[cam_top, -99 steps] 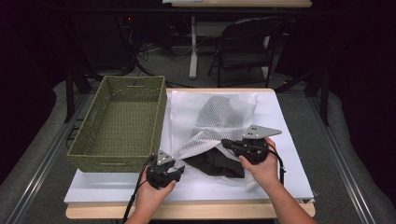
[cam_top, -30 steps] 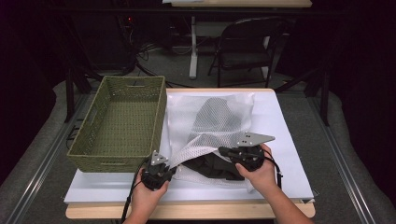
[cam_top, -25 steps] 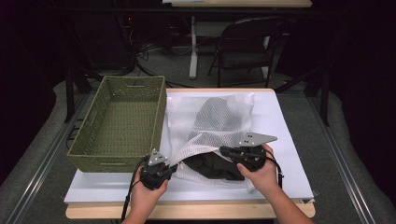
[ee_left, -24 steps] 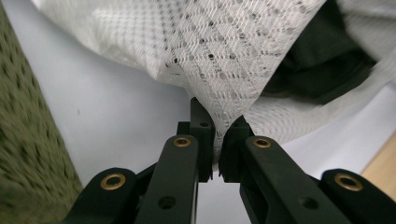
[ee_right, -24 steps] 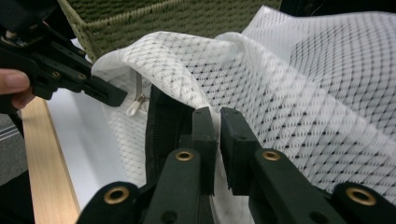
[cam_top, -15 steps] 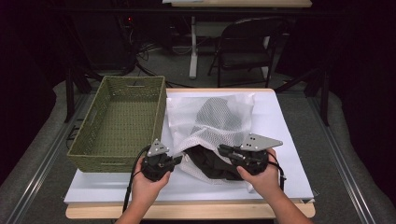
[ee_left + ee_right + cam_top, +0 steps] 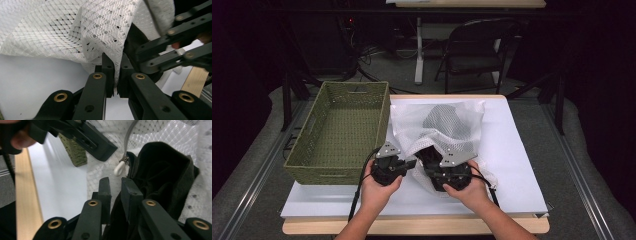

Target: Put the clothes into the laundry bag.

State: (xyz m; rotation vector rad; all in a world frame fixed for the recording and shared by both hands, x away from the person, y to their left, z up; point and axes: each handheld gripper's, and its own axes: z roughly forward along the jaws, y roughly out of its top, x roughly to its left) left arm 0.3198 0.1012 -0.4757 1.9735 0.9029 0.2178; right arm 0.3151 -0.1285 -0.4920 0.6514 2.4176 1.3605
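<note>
A white mesh bag [image 7: 452, 125] lies on the white table [image 7: 522, 165] with a black garment [image 7: 427, 155] at its open mouth. My left gripper [image 7: 412, 162] is shut on the bag's rim, and in the left gripper view its jaws [image 7: 116, 65] pinch a fold of mesh [image 7: 75, 30]. My right gripper [image 7: 428, 167] sits just beside it at the mouth. In the right gripper view it [image 7: 115, 186] is shut on the mesh edge, with the black garment [image 7: 160, 170] against its right jaw. A white zipper pull [image 7: 119, 168] hangs above.
A green woven basket [image 7: 342, 130] stands left of the bag, close to my left gripper. The table's wooden front edge [image 7: 412, 225] runs under the forearms. A black chair [image 7: 477, 45] stands beyond the table.
Both grippers have come closer together at the bag's mouth. The mesh has been drawn up and over the black garment, which shows less than before.
</note>
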